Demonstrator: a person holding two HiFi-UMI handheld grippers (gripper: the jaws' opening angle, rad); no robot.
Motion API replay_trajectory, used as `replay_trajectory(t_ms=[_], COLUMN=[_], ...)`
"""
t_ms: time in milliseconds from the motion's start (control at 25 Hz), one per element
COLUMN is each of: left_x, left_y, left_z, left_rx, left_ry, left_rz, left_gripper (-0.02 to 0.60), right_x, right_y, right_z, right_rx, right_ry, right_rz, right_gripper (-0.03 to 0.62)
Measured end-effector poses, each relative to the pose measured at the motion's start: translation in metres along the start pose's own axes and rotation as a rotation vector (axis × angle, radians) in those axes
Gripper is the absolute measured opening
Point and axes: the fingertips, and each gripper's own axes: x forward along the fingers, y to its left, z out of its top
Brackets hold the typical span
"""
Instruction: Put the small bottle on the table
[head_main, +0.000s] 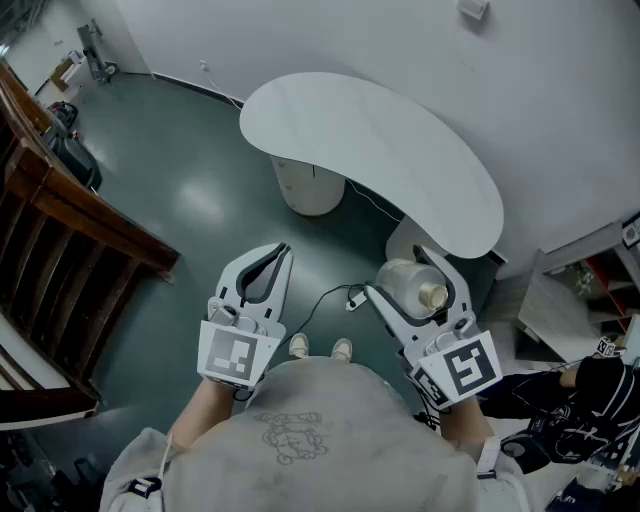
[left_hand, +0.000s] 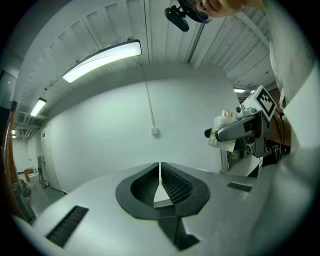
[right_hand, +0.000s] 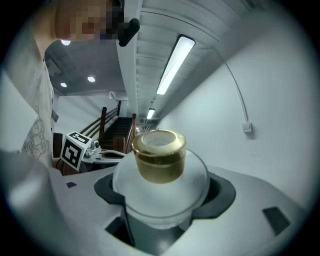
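The small bottle (head_main: 408, 284) is frosted white with a gold cap (right_hand: 160, 155). It is held in the air between the jaws of my right gripper (head_main: 400, 272), which is shut on its round body (right_hand: 160, 192). My left gripper (head_main: 268, 268) hangs beside it at about the same height, shut, with nothing between its jaws; they meet in a thin line (left_hand: 160, 175). The white kidney-shaped table (head_main: 370, 150) lies ahead of both grippers, lower down, its top bare. In the left gripper view the bottle (left_hand: 219, 133) shows at the right in the other gripper.
A wooden stair railing (head_main: 70, 225) runs along the left. The table stands on a round pedestal (head_main: 310, 188). A black cable (head_main: 328, 296) lies on the grey floor by the person's shoes (head_main: 320, 347). Shelves (head_main: 590, 275) and dark gear (head_main: 560, 405) crowd the right.
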Motion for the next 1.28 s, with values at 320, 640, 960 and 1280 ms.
replay_trajectory(t_ms=[320, 640, 960, 1280], left_x=[0.009, 0.024, 0.038, 0.047], left_y=[-0.012, -0.028, -0.052, -0.056], left_z=[-0.003, -0.005, -0.004, -0.010], left_rx=[-0.001, -0.010, -0.011, 0.000], left_ry=[0.008, 0.022, 0.026, 0.025], left_rz=[-0.003, 0.013, 0.038, 0.062], left_gripper=[0.026, 0.026, 0.026, 0.026], right_x=[-0.006, -0.015, -0.027, -0.025], right_y=[-0.010, -0.032, -0.053, -0.065], right_z=[-0.006, -0.016, -0.020, -0.031], right_rx=[0.012, 0.026, 0.025, 0.062], right_ry=[0.015, 0.037, 0.024, 0.012], right_rz=[0.001, 0.009, 0.032, 0.063], right_gripper=[0.347, 0.347, 0.347, 0.347])
